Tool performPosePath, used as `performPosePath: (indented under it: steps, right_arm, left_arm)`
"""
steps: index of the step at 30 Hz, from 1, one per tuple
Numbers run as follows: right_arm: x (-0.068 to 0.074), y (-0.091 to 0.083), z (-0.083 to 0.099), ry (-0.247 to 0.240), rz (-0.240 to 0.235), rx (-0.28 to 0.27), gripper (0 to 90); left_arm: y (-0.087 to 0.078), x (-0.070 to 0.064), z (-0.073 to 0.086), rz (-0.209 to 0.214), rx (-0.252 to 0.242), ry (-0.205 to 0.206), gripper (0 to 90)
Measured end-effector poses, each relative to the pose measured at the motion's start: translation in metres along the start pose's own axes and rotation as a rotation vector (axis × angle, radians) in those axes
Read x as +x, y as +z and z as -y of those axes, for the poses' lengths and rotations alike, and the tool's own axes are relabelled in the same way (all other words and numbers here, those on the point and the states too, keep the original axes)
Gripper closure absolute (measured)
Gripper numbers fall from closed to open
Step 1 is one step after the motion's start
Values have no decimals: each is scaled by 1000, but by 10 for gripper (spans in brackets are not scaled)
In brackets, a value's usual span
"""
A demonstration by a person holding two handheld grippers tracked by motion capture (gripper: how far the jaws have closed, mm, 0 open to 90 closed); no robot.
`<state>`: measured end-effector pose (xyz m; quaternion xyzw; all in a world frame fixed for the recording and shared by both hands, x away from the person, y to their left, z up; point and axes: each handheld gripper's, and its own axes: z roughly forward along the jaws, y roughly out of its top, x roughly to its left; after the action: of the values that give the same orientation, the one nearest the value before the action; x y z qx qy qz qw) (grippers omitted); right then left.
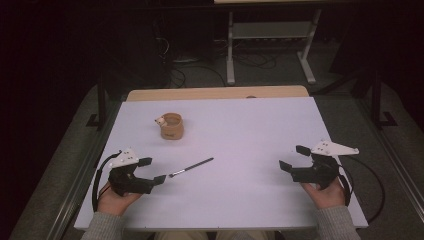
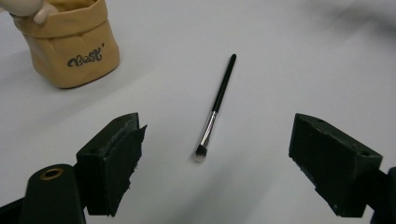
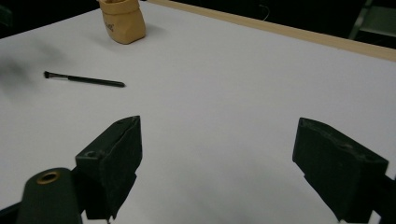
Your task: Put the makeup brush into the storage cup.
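A small makeup brush (image 1: 191,167) with a black handle and silver ferrule lies flat on the white table (image 1: 240,200), bristles toward my left gripper. My left gripper (image 1: 152,170) rests at the table's front left, open and holding nothing. In the left gripper view the brush (image 2: 215,106) lies just ahead, between the jaws, which stand wide apart. A tan fabric pouch (image 1: 172,126) stands upright behind it, also seen as the pouch (image 2: 72,44) with dark lettering. My right gripper (image 1: 293,158) sits open at the front right, far from the brush (image 3: 85,79) and pouch (image 3: 122,21).
A wooden strip (image 1: 217,93) borders the table's far edge. Behind it the floor is dark, with a white metal frame (image 1: 270,40) and loose cables. A small pale object (image 1: 160,120) sits at the pouch's rim. Black cables trail from both grippers near the table's side edges.
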<state>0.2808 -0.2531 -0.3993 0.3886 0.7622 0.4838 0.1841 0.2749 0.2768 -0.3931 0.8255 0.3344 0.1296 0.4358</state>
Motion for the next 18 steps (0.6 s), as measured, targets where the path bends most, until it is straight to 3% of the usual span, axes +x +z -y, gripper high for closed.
performPosePath:
  steps: [18]
  right_arm:
    - [-2, 1, 1, 7, -5, 14, 149]
  left_arm:
    - [0, 0, 0, 2, 4, 9, 169]
